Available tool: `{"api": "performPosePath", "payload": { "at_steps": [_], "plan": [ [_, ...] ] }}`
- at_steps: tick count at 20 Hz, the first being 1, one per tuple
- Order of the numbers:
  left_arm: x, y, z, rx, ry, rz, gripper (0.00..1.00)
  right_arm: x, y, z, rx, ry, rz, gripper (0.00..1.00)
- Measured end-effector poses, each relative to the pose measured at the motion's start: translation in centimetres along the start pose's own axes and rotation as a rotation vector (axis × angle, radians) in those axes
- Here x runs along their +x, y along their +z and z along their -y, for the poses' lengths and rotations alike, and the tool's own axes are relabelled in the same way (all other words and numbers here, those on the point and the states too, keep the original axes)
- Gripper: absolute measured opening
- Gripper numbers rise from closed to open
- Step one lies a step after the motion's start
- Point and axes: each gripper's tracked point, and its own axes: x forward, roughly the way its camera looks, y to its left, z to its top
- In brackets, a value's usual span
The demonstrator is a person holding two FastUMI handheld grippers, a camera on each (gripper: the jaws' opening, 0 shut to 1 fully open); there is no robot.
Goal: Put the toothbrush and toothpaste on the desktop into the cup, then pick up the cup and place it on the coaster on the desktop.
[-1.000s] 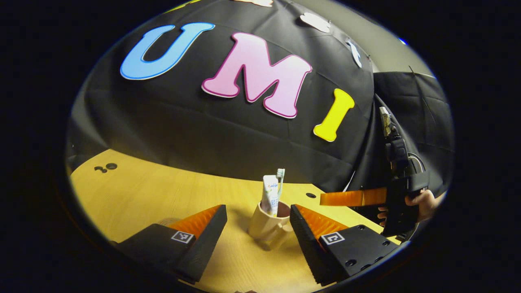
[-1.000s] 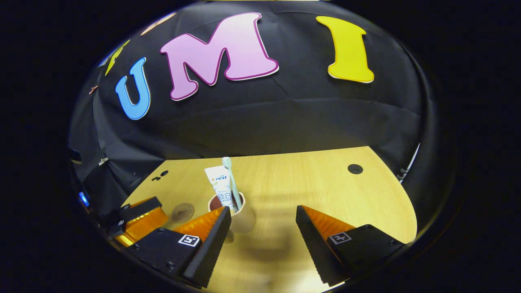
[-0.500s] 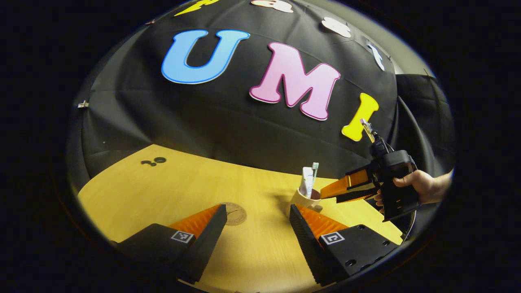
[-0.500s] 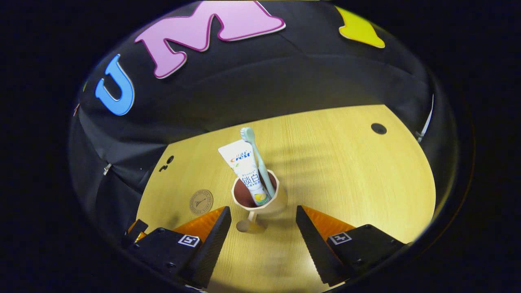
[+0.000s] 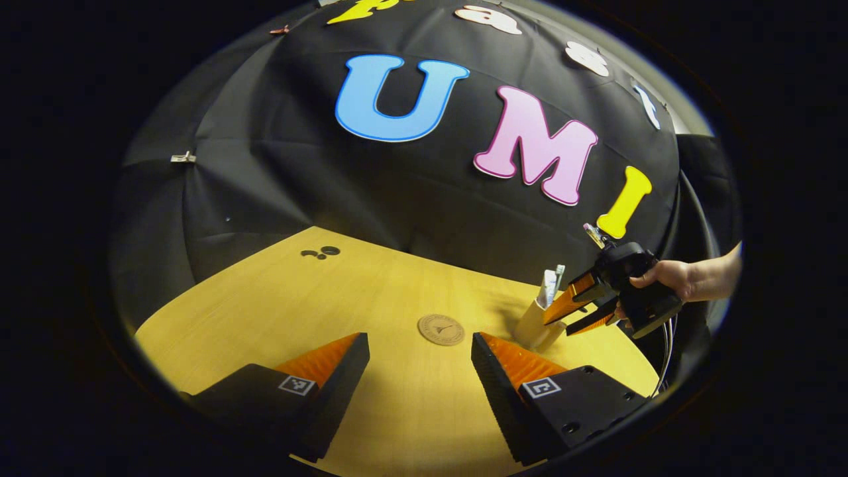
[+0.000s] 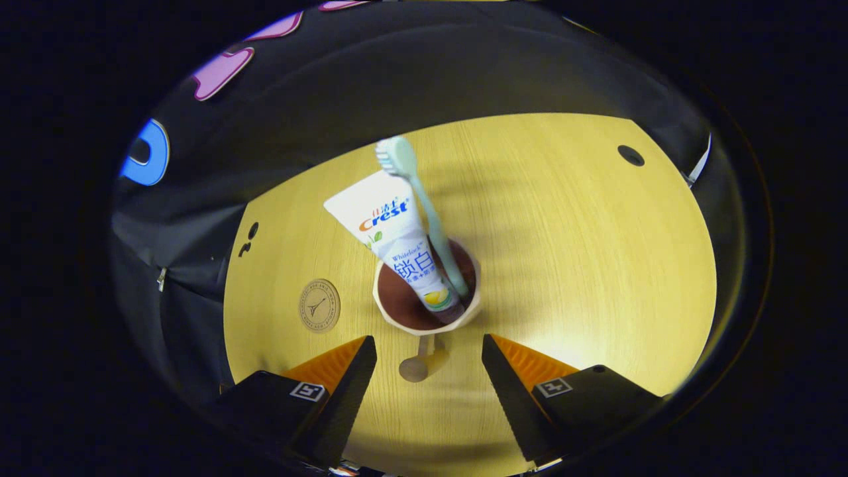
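A beige cup (image 6: 380,306) stands on the wooden desktop (image 6: 583,265). A white toothpaste tube (image 6: 391,228) and a pale green toothbrush (image 6: 424,212) lean upright inside it. My right gripper (image 6: 429,371) is open, looking down on the cup, and the cup's handle (image 6: 419,363) lies between its fingers without touching them. In the left gripper view the cup (image 5: 532,326) is at the right, with the right gripper (image 5: 558,327) at its rim, held by a hand (image 5: 669,275). My left gripper (image 5: 421,371) is open and holds nothing, well short of the round brown coaster (image 5: 441,329).
The coaster (image 6: 318,305) lies on the desktop to the left of the cup in the right gripper view. Small dark holes (image 5: 321,252) mark the far left of the desktop, and another hole (image 6: 631,156) sits near the far right edge. Black cloth walls close the back.
My left gripper drew back and swung left, so the cup shifted from between its fingers to the far right. My right gripper moved in over the cup and tilted down.
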Motion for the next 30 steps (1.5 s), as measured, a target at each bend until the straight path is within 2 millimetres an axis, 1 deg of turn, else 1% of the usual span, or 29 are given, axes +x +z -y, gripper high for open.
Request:
{"api": "performPosePath", "payload": {
  "at_steps": [3,6,7,9,11,13,15,16,18,19,20,21,22,25,27,28,29,30],
  "plan": [
    [-1.0,-0.5,-1.9,-0.025,0.033,-0.014,0.98,1.7,-0.1,0.1,0.019,-0.03,-0.042,0.98],
    [-1.9,-1.4,-2.7,-0.04,0.059,-0.043,0.98,3.0,0.3,-0.1,0.044,-0.042,-0.074,0.97],
    [-2.0,-1.9,-3.2,-0.04,0.066,-0.051,0.98,3.0,0.6,-0.3,0.044,-0.048,-0.081,0.97],
    [-2.3,-2.6,-3.4,-0.038,0.071,-0.066,0.98,3.7,0.4,-0.3,0.048,-0.064,-0.111,0.96],
    [-2.5,-2.9,-3.1,-0.036,0.069,-0.076,0.98,4.4,0.2,-0.2,0.052,-0.072,-0.137,0.96],
    [-2.2,-3.4,-2.6,-0.038,0.061,-0.091,0.98,4.8,-0.3,0.0,0.05,-0.078,-0.158,0.96],
    [-2.0,-3.9,-2.2,-0.035,0.056,-0.104,0.98,5.0,-0.5,0.4,0.042,-0.088,-0.172,0.9],
    [-1.9,-4.1,-1.9,-0.034,0.053,-0.108,0.98,5.1,-0.6,0.4,0.046,-0.084,-0.181,0.82],
    [-1.9,-4.2,-1.3,-0.037,0.043,-0.116,0.98,5.2,-0.5,0.4,0.052,-0.075,-0.186,0.72],
    [-1.8,-4.3,-1.1,-0.038,0.039,-0.121,0.98,5.4,-0.5,0.4,0.053,-0.073,-0.183,0.72],
    [-1.7,-4.4,-0.8,-0.038,0.038,-0.127,0.98,5.4,-0.7,0.1,0.056,-0.06,-0.194,0.7],
    [-1.8,-4.7,-0.5,-0.038,0.036,-0.132,0.98,5.3,-0.9,-0.1,0.06,-0.054,-0.201,0.72],
    [-1.7,-4.7,-0.3,-0.037,0.032,-0.135,0.98,5.3,-0.8,0.0,0.059,-0.06,-0.197,0.45],
    [-1.8,-5.4,0.1,-0.035,0.029,-0.149,0.98,5.2,-0.9,0.2,0.042,-0.067,-0.199,0.43],
    [-1.9,-5.5,0.4,-0.037,0.028,-0.155,0.98,5.1,-1.0,0.5,0.01,-0.088,-0.192,0.39],
    [-1.8,-5.5,0.5,-0.038,0.026,-0.16,0.98,5.0,-1.0,0.8,-0.008,-0.1,-0.188,0.34],
    [-1.9,-5.8,0.6,-0.039,0.026,-0.164,0.98,4.9,-1.3,0.8,-0.025,-0.101,-0.188,0.32],
    [-2.0,-5.9,0.7,-0.04,0.024,-0.167,0.98,4.8,-1.5,0.9,-0.042,-0.106,-0.188,0.24]
  ]
}}
